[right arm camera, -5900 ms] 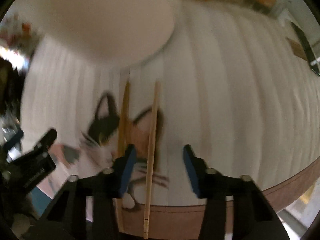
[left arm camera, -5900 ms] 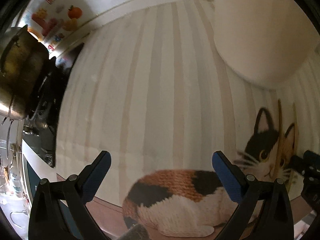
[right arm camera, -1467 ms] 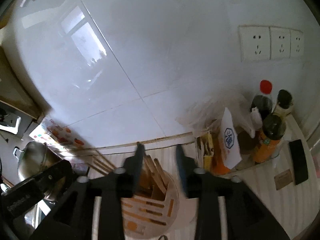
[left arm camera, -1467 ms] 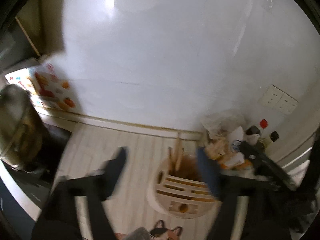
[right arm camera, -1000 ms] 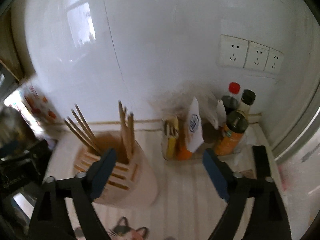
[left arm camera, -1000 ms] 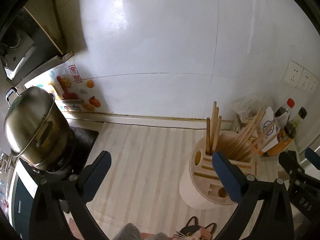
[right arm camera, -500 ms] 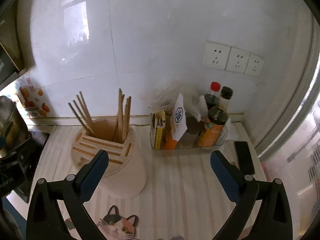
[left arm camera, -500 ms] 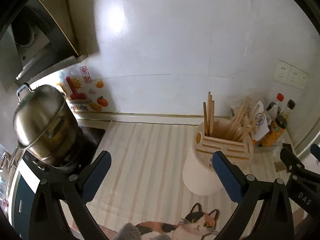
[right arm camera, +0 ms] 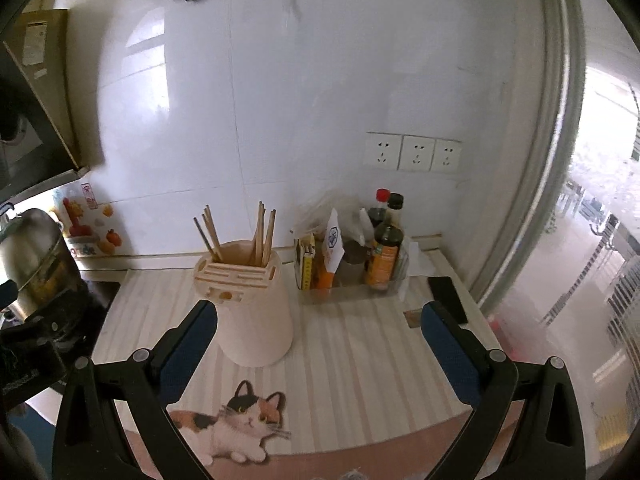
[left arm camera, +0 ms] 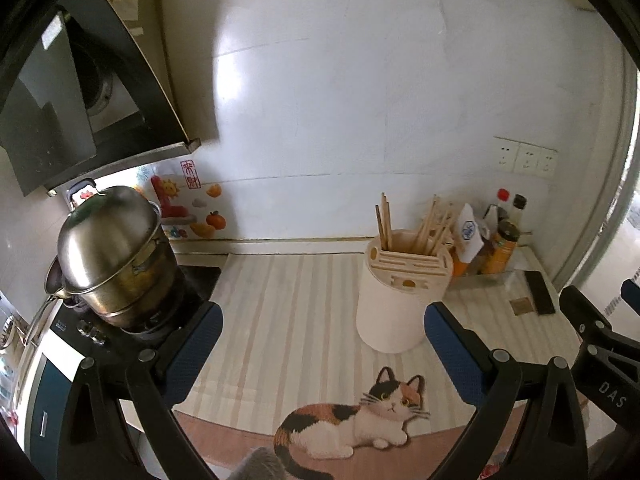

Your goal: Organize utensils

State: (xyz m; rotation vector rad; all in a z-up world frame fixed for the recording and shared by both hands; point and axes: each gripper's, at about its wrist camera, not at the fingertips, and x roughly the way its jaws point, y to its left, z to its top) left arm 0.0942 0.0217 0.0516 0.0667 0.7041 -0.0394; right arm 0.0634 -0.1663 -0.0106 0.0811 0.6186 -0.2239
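Observation:
A cream utensil holder (left arm camera: 394,304) stands upright on the striped mat (left arm camera: 288,312), with several wooden chopsticks (left arm camera: 430,224) standing in it. It also shows in the right wrist view (right arm camera: 256,320), chopsticks (right arm camera: 264,236) upright inside. My left gripper (left arm camera: 322,348) is open and empty, held back above the mat's front edge. My right gripper (right arm camera: 318,344) is open and empty, also held back from the holder.
A steel pot (left arm camera: 108,256) sits on the stove at the left. A clear tray with sauce bottles (right arm camera: 384,256) and packets stands right of the holder. A black phone (right arm camera: 448,298) lies near the right edge. A cat picture (left arm camera: 360,420) marks the mat's front.
Both grippers have pulled back and up from the counter. The right gripper, earlier around chopsticks on the mat, is now wide open and empty; chopsticks stand in the holder.

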